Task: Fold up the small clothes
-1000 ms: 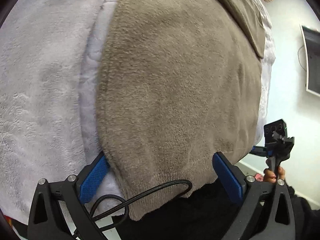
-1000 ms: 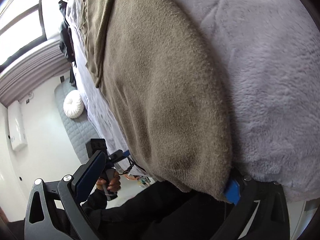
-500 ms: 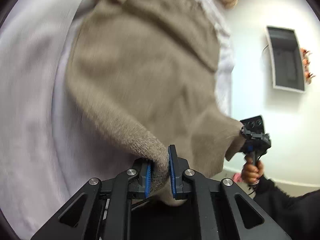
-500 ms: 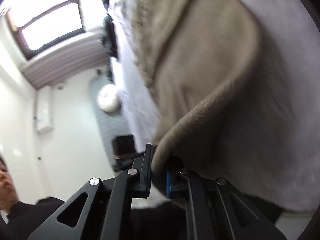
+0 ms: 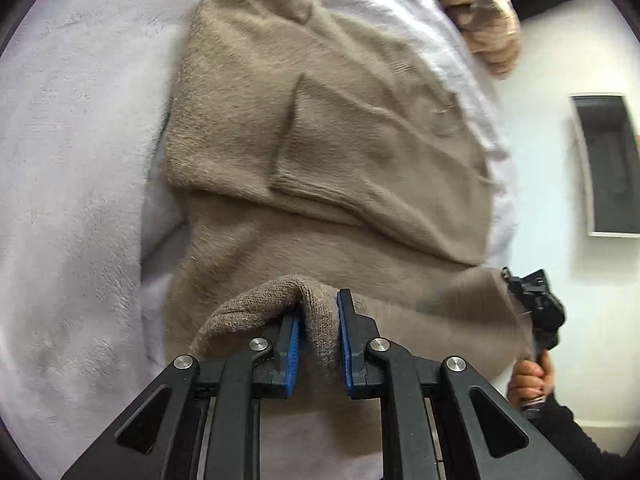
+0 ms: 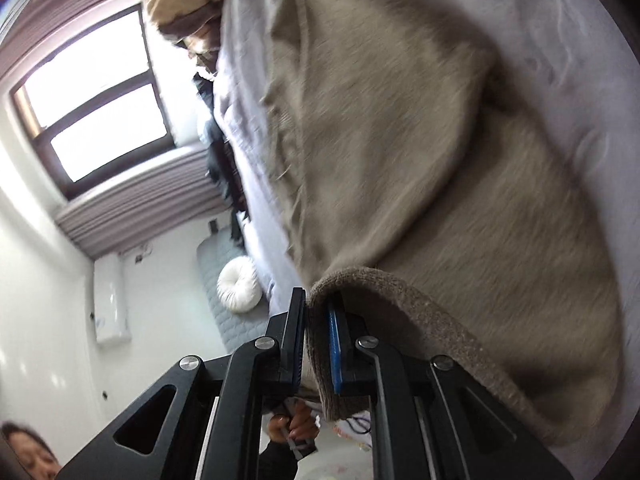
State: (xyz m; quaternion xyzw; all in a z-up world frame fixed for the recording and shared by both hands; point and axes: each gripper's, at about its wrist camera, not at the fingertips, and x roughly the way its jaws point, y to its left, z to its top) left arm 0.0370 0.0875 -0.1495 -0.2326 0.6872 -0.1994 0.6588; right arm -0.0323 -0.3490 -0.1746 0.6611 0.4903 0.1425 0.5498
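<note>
A fuzzy taupe knit sweater (image 5: 340,152) lies on a pale lilac fleece blanket (image 5: 80,160), its sleeve folded across the body. My left gripper (image 5: 318,320) is shut on the near hem, pinching a ribbed fold between its blue pads and lifting it off the blanket. My right gripper (image 6: 318,320) is shut on the other corner of the same hem (image 6: 400,304), which arcs up from the sweater (image 6: 440,140). The right gripper also shows in the left wrist view (image 5: 536,308), holding its raised corner.
A tan fluffy garment (image 5: 480,12) lies at the far end of the blanket. The blanket's edge (image 5: 500,168) drops off toward a white wall with a dark screen (image 5: 608,164). A window (image 6: 100,104) and a round white cushion (image 6: 240,286) are beyond.
Both grippers went from open beside the hem to shut on it. They have since lifted the hem and carried it forward over the sweater.
</note>
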